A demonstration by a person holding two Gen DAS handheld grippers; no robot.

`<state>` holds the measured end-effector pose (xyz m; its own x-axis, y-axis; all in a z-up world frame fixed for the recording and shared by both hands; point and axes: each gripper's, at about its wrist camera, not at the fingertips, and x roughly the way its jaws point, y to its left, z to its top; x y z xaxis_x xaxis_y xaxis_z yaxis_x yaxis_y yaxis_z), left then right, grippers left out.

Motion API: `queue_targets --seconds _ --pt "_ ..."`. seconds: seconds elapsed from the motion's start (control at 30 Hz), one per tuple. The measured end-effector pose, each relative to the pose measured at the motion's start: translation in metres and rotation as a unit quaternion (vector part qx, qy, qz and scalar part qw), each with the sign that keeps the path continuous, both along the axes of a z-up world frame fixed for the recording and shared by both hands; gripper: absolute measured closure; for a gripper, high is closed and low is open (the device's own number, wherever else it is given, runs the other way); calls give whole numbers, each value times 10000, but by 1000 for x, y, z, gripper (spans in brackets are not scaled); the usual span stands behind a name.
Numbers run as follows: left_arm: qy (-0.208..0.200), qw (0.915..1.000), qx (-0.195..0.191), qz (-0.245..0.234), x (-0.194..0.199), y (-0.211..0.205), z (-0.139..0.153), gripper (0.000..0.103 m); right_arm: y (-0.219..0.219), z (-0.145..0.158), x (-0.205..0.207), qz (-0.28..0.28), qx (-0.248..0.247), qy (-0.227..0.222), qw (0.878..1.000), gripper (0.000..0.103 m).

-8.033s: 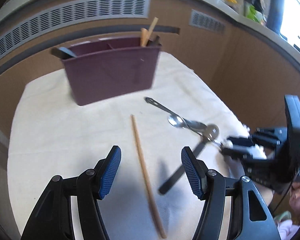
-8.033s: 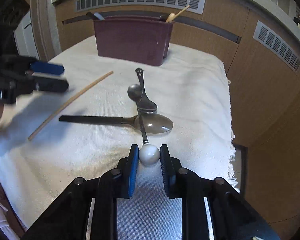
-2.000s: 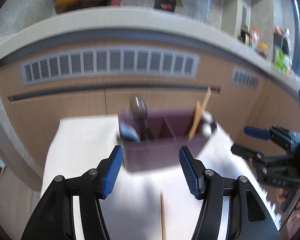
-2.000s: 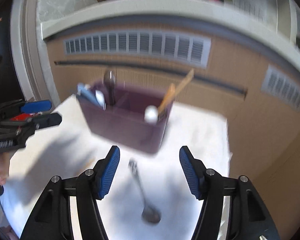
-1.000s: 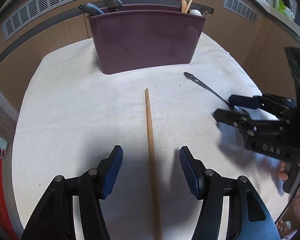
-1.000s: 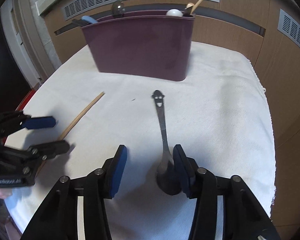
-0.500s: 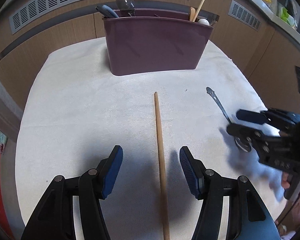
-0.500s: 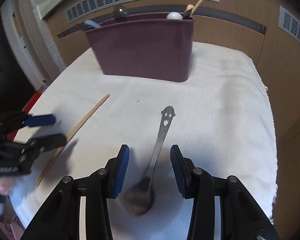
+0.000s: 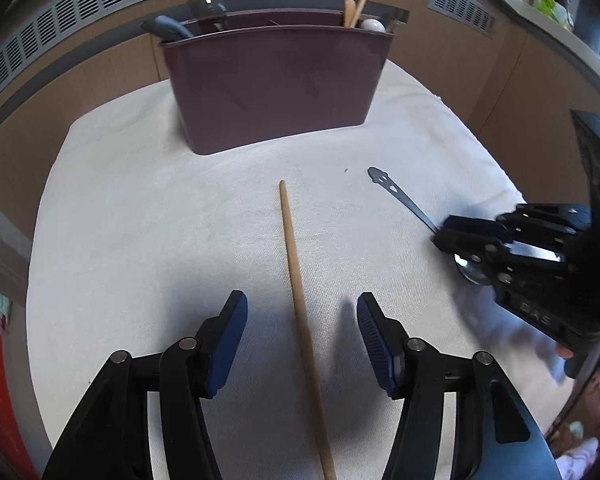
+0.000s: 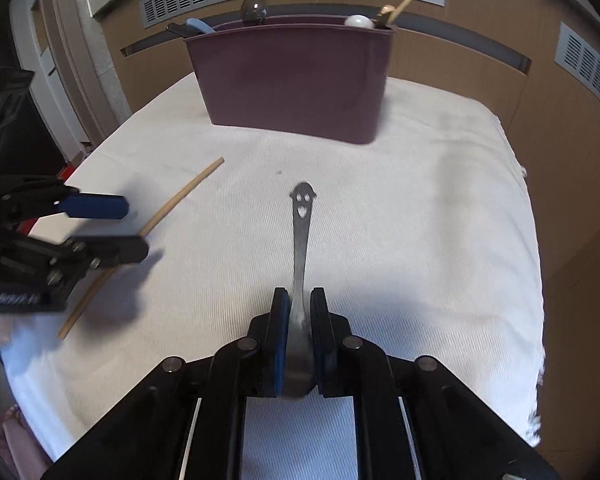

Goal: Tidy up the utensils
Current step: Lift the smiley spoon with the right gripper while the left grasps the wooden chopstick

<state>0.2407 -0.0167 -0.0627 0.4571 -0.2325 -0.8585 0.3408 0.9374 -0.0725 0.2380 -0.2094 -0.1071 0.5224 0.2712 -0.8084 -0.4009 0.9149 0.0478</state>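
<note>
the right gripper [image 10: 299, 322] is closing on the metal spoon [image 10: 301, 236] — pads against its neck just above the bowl, the smiley-face handle lying on the white cloth [image 10: 420, 208] toward the maroon caddy [image 10: 296, 76]. the left gripper [image 9: 300, 332] is narrowing but wide apart, straddling the wooden chopstick [image 9: 296, 280] without touching it, seemingly just above the cloth.

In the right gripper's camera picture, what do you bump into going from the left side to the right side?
left gripper → wooden chopstick → smiley-handled metal spoon in the right gripper, whose jaws are closing on it.
</note>
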Motion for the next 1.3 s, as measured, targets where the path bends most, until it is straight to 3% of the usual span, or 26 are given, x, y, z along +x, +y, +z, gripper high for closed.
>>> queue_targets --seconds 0.1,0.17,0.27,0.43,0.5,0.6,0.8,0.9,0.97,1.03,1.07,1.13,1.2,1.3 --pt "109 9999 86 -35 3 -7 -4 58 -13 -2 -12 -42 211 85 9997 90" --pt "140 9998 148 -26 5 -10 -7 58 -21 -3 -16 -42 479 208 9986 84" --pt "233 9996 169 -12 6 -13 -11 58 -24 -3 -17 52 985 424 9942 59" --pt "203 9996 179 30 6 -12 -7 58 -2 -3 -23 489 1116 504 9913 9" --pt "102 9998 163 112 8 -8 1 57 3 -5 -26 586 1117 506 9907 0" --pt "-59 9993 71 356 12 10 13 57 7 -6 -27 522 1084 463 9917 0" --pt "-135 9971 -161 733 17 38 22 56 -2 -5 -22 127 1467 658 9869 0" --pt "-105 9965 -247 787 16 43 20 55 10 -2 -16 496 907 631 9926 0" --pt "-78 9966 -257 774 14 43 16 54 18 4 -18 239 233 96 9994 3" --pt "-32 9969 -244 746 11 41 12 54 27 11 -18 205 -378 -477 9979 26" --pt "-17 9970 -242 735 10 39 11 54 30 13 -15 259 -504 -549 9969 33" --pt "11 9972 -245 713 9 39 8 54 29 15 -7 249 -479 -398 9977 57" --pt "42 9972 -259 700 8 39 6 54 20 16 -4 258 -309 -178 9990 59" --pt "63 9973 -326 660 2 40 5 54 1 22 -21 140 -185 -191 9995 59"
